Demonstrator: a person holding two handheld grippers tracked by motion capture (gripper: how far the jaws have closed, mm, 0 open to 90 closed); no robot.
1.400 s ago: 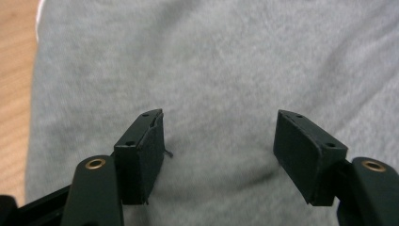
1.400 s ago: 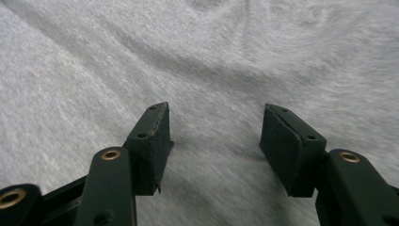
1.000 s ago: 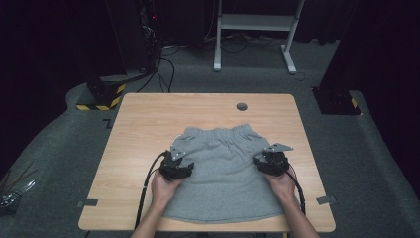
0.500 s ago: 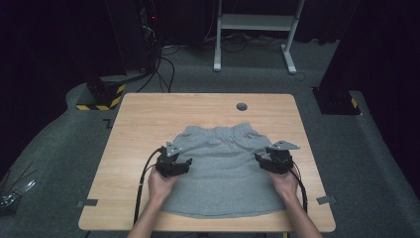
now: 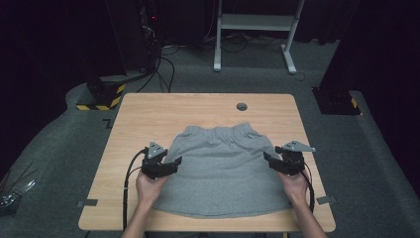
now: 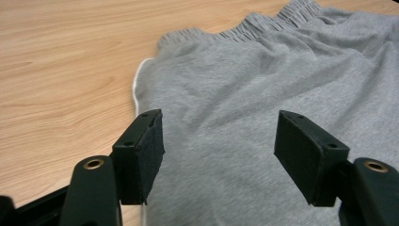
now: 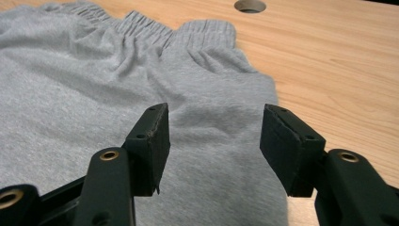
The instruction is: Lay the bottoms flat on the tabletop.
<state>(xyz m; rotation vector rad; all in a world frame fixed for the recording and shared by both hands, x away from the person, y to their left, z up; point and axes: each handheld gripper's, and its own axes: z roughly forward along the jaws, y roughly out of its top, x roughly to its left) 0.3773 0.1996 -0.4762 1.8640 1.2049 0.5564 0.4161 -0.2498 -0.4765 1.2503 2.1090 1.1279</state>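
A pair of grey sweat shorts (image 5: 220, 168) lies flat on the wooden table (image 5: 148, 114), its elastic waistband (image 5: 218, 131) toward the far side. My left gripper (image 5: 174, 162) rests at the garment's left edge, open, with grey fabric (image 6: 244, 117) lying under and between its jaws. My right gripper (image 5: 270, 159) sits at the right edge, also open, above the cloth (image 7: 94, 94) near the waistband corner (image 7: 207, 30). Neither gripper holds the fabric. A hand holds each gripper from the near side.
A round cable hole (image 5: 241, 106) is in the table near its far edge, also seen as a hole (image 7: 249, 5) in the right gripper view. Bare wood surrounds the shorts left, right and beyond. Tape pieces (image 5: 86, 203) mark the near corners. A white desk frame (image 5: 252, 29) stands on the floor behind.
Both grippers have slid a little outward, from over the cloth toward its left and right edges. The shorts lie as before.
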